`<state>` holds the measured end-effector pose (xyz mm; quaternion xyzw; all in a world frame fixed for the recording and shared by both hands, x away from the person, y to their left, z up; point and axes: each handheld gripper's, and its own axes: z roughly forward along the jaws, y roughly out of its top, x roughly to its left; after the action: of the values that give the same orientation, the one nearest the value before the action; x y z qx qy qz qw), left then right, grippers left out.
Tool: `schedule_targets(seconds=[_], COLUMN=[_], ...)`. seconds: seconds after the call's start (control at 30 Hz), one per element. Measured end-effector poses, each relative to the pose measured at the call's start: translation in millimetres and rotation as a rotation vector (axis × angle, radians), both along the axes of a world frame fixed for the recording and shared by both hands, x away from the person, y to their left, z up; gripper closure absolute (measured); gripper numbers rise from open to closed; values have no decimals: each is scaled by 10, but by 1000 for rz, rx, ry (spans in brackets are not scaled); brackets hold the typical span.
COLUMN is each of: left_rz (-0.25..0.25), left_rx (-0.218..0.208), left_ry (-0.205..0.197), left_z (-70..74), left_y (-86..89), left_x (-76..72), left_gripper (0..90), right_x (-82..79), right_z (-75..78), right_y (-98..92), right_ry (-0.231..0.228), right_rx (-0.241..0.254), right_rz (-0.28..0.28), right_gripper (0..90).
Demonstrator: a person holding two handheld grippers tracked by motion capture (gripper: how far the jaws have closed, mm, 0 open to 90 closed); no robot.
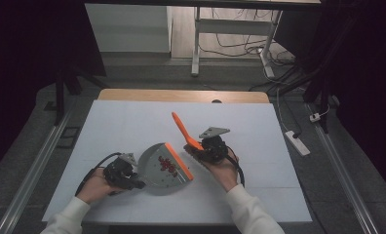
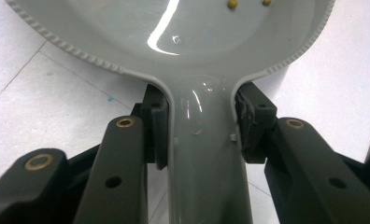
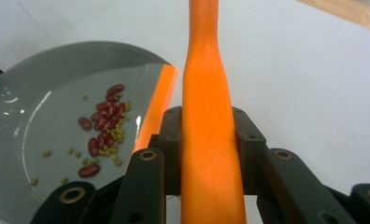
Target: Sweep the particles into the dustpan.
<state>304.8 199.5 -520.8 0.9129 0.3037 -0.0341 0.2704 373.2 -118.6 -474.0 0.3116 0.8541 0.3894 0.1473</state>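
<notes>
In the high view, the left gripper [image 1: 132, 179] sat at the lower left of the white table [image 1: 132, 126], its jaws clamped on the handle of a grey dustpan [image 1: 157, 168]. The pan lay flat just right of that gripper, near the frame's lower centre, with its orange lip [image 1: 178, 161] along the right edge. Red beans [image 1: 167, 165] lay clustered on it close to the lip.

In the left gripper view, the pads [image 2: 157, 130] pressed on both sides of the pan's narrow grey neck [image 2: 202, 140], and the ribbed rim of the pan spread across the top of the frame.

The right gripper [image 1: 201, 146] stood just right of the lip, closed on an orange brush handle [image 1: 181, 127] that slanted toward the upper left of the high view. In the right gripper view, the handle [image 3: 209, 116] ran straight up the middle between the jaws, gripped on both sides. The pan [image 3: 43, 93] filled the left of that frame, holding red beans [image 3: 103, 121] and small yellow-green ones [image 3: 113, 140] beside the lip [image 3: 157, 102].
</notes>
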Motion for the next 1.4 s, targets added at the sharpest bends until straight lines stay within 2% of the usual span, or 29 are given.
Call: schedule_targets(seconds=[0.17,0.37,0.7,0.9,1.0,1.07,1.1,1.2,1.4], left_rz=[-1,-1,0,2,2,1,1,1,6], left_rx=[-1,0,-1,1,1,0,0,-1,-5], left_ry=[2,1,0,-1,-1,1,2,2,-1], left_z=[-2,0,-3,-5,-5,-9,-9,-8,-7], left_y=[0,-2,-3,-6,-5,-7,-7,-7,-5], left_x=[0,-2,-4,-5,-5,-6,-6,-6,-10], left_gripper=[616,616,616,615,616,616,615,616,616], right_x=[-32,-93,-211,-320,-353,-350,-351,-374,-327], right_z=[-53,-113,-147,-152,-131,-103,-89,-40,10], right_y=[-51,-74,-4,38,69,61,58,58,-49], right_ry=[20,38,55,77,90,138,144,104,85], right_rx=[-27,-60,-68,-51,-23,51,68,53,72], right_rz=[-15,-7,29,54,72,89,96,89,57], right_gripper=[704,704,703,703,704,704,704,704,704])
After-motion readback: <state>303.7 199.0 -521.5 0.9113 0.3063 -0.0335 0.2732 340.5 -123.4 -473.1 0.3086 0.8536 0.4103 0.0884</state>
